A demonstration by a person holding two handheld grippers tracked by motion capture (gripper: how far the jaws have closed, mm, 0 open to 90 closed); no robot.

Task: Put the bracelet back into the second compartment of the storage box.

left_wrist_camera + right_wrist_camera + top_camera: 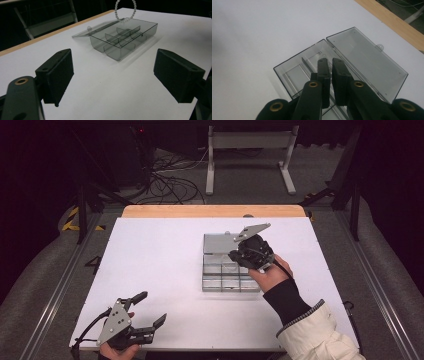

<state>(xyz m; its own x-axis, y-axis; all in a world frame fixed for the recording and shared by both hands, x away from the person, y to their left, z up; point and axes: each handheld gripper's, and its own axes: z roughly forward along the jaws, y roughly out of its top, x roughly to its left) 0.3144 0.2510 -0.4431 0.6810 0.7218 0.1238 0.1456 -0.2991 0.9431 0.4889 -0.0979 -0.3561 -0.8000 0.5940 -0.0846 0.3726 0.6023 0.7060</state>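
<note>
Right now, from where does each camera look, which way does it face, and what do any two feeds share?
High view: above the person's side, looking forward and down on the white table; both hands show, the left hand-held gripper and the right hand-held gripper, plus a sleeve.
Left gripper view: low over the table, facing the open clear box and a bead ring; its own jaws stand wide apart.
Right gripper view: above the box, looking down; its jaws nearly together.
Shared: all three show the box, lid laid open.
</note>
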